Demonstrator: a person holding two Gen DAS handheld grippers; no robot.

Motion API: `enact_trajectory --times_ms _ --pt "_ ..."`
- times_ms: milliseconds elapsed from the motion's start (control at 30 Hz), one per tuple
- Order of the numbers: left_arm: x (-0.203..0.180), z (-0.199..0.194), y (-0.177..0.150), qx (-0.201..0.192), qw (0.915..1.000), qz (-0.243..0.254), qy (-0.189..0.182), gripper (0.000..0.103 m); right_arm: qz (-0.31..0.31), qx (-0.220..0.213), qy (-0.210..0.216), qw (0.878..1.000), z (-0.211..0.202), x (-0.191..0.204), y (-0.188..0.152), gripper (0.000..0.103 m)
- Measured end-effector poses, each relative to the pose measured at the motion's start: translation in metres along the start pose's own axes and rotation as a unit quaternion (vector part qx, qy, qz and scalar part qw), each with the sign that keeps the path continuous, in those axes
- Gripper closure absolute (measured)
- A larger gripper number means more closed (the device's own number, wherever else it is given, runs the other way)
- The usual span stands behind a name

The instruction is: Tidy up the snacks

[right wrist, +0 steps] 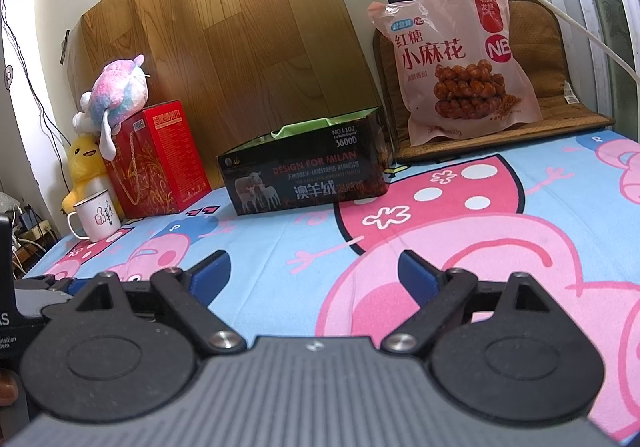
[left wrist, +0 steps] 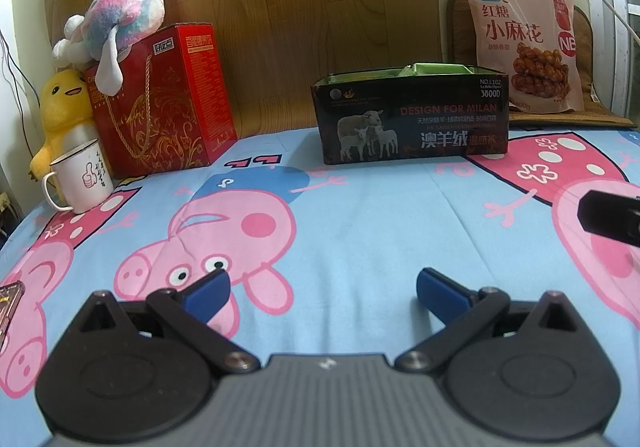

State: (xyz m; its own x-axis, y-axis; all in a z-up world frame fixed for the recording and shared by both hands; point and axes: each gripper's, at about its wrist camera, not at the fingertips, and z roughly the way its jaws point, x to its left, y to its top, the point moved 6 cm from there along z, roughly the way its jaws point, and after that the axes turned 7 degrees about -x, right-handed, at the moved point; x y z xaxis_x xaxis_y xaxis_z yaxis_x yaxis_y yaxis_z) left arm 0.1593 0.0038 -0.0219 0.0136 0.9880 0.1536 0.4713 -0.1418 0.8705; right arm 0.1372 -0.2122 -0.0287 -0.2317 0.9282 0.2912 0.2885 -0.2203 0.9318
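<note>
Left wrist view: the left gripper (left wrist: 322, 289) is seen held low over a cartoon-pig bedsheet (left wrist: 360, 215), its 2 blue pads spread wide with nothing between them. At the far middle, a dark open box (left wrist: 412, 119) printed with sheep is shown on the sheet, green packets (left wrist: 434, 69) just visible above its rim. Far right, a pink snack bag (left wrist: 524, 43) of twisted dough sticks is propped upright on a woven mat (left wrist: 580, 119), well apart from both grippers. At the far left, a red gift box (left wrist: 168, 95) topped by a pastel plush toy (left wrist: 120, 19) is flanked by a yellow duck plush (left wrist: 64, 107) and a white mug (left wrist: 82, 183). A dark edge of the right gripper (left wrist: 612, 217) is caught at the right border.

Right wrist view: the right gripper (right wrist: 314, 275) is likewise shown wide open and empty, aimed between the dark open box (right wrist: 304, 179) and the pink snack bag (right wrist: 456, 63).

The sorting is judged not yet begun. The bag looks soft and puffy, so a pinch at its middle could be expected to slip or crush the contents. It could also be toppled off the mat by a clumsy reach. The box, light and open-topped, could be shoved along the yielding sheet if the bag is dropped against its wall.
</note>
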Motion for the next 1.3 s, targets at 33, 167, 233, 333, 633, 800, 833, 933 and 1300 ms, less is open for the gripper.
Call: enact_trajectory --times_ms 33,167,233,333,633,800,833,933,1300 --pt "0.0000 0.0000 -0.0001 0.000 1.0000 0.000 0.000 0.000 0.000 0.000 0.000 1.000 0.0000 0.0000 0.0000 0.010" --pt "-0.0001 -0.0002 -0.0002 0.001 1.0000 0.000 0.000 0.000 0.000 0.000 0.001 1.000 0.0002 0.0001 0.0001 0.010" --pt "-0.0003 -0.0004 -0.0003 0.001 1.0000 0.000 0.000 0.000 0.001 -0.001 0.000 1.000 -0.0009 0.0001 0.0002 0.010" --pt "-0.0005 -0.0010 -0.0002 0.002 1.0000 0.000 0.002 0.000 0.001 -0.001 0.000 1.000 -0.0007 0.0001 0.0002 0.010" --pt "-0.0003 -0.0012 -0.0008 0.004 1.0000 -0.001 0.006 0.000 0.001 -0.001 0.001 1.000 -0.0011 0.0002 0.0004 0.010" --pt "-0.0002 -0.0011 -0.0015 0.004 1.0000 -0.001 0.007 0.000 0.001 -0.001 0.001 1.000 -0.0012 0.0001 0.0005 0.010" --pt "-0.0002 -0.0009 -0.0019 0.005 1.0000 -0.001 0.007 0.000 0.001 -0.001 0.001 1.000 -0.0012 0.0002 0.0006 0.010" --pt "-0.0002 -0.0007 -0.0024 0.006 1.0000 -0.001 0.007 0.000 0.001 -0.001 0.001 1.000 -0.0012 0.0001 0.0005 0.010" --pt "-0.0013 -0.0003 -0.0035 0.009 0.9999 0.001 0.005 0.000 0.001 -0.001 0.001 1.000 -0.0014 0.0005 0.0010 0.010"
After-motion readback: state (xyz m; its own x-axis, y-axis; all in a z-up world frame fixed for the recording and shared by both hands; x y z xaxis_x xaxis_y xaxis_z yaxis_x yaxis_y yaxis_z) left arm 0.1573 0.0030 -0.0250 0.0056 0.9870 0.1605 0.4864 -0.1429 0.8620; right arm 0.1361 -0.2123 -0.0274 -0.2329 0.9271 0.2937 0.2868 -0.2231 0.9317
